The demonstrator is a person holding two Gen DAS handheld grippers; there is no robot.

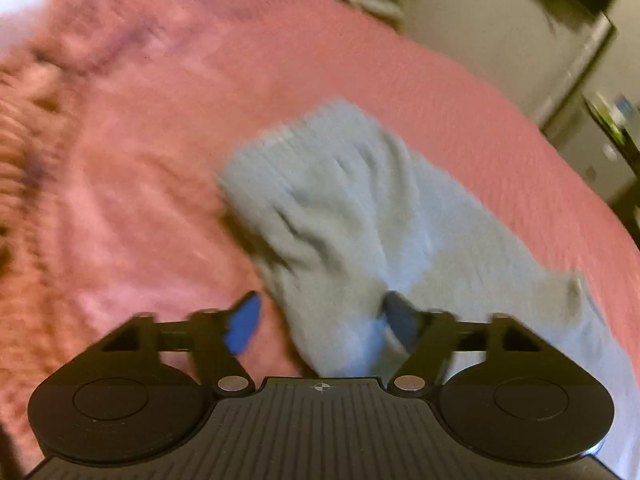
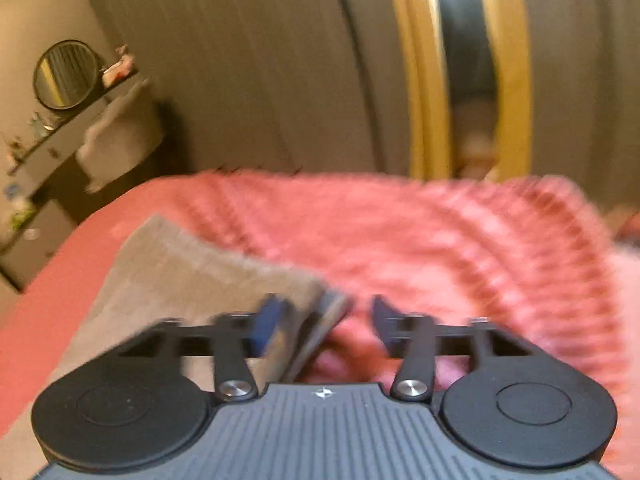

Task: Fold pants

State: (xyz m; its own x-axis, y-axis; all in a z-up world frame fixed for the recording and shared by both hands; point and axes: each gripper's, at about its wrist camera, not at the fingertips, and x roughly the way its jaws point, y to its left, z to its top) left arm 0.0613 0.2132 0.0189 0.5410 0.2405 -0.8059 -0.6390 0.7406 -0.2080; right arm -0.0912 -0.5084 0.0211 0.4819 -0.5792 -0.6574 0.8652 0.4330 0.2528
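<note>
Grey pants (image 1: 360,216) lie crumpled on a pink bedspread (image 1: 152,152). In the left wrist view they run from the middle down to the lower right. My left gripper (image 1: 324,320) is open, its blue fingers straddling the near end of the pants. In the right wrist view the pants (image 2: 168,272) lie at the lower left on the pink bedspread (image 2: 440,248). My right gripper (image 2: 324,320) is open, with a folded edge of the pants between its fingers. Both views are motion-blurred.
A bunched pink blanket (image 1: 36,128) lies at the bed's left. A dresser with a round mirror (image 2: 66,74) and small items stands beside the bed. Grey curtains and a yellow-framed doorway (image 2: 468,72) are behind the bed. A cabinet (image 1: 580,80) stands at the right.
</note>
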